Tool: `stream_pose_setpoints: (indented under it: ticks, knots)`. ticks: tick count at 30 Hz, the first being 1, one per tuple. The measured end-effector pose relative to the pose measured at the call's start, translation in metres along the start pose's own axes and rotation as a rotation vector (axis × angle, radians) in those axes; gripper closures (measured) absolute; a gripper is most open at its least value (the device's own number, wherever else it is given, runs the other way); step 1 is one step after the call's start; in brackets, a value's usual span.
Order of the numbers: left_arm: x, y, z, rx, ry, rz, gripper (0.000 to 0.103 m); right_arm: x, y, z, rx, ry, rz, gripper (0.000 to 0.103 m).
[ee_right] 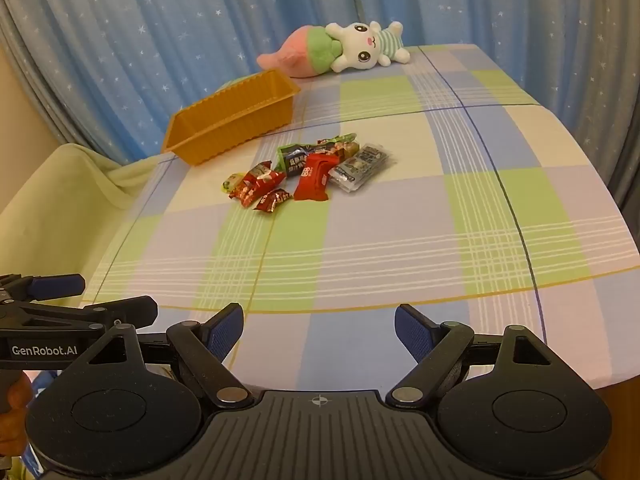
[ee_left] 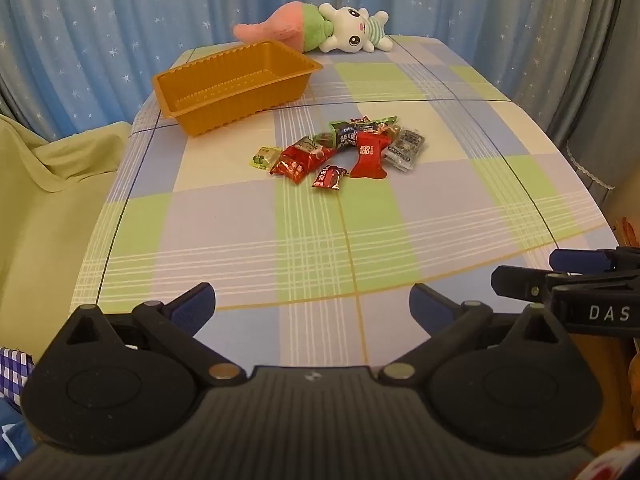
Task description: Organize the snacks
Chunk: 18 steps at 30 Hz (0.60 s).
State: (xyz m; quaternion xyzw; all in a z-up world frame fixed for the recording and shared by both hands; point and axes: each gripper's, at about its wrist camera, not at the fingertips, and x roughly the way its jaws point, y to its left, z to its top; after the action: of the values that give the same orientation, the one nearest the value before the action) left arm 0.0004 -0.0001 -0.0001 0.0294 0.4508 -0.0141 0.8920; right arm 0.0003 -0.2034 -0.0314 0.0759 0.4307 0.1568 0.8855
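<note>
A pile of wrapped snacks (ee_left: 340, 152) lies in the middle of the checked tablecloth; it also shows in the right wrist view (ee_right: 308, 172). It holds red, green, dark blue and silver packets. An orange plastic tray (ee_left: 236, 84) stands empty behind and left of the pile, also seen in the right wrist view (ee_right: 236, 116). My left gripper (ee_left: 312, 308) is open and empty over the table's near edge, well short of the snacks. My right gripper (ee_right: 319, 330) is open and empty beside it, to its right.
A plush rabbit with a pink and green body (ee_left: 320, 28) lies at the far edge of the table (ee_left: 460, 184). Blue star curtains hang behind. A pale green cloth (ee_left: 48, 184) covers something to the left of the table.
</note>
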Motion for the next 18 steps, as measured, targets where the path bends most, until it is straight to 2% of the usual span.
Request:
stream_pose_setpoints:
  ticks: [18]
  knots:
    - [-0.0021,-0.0018,0.0021,0.0,-0.011,-0.012,0.0,-0.0003,0.0009,0.0,0.002,0.001,0.003,0.02]
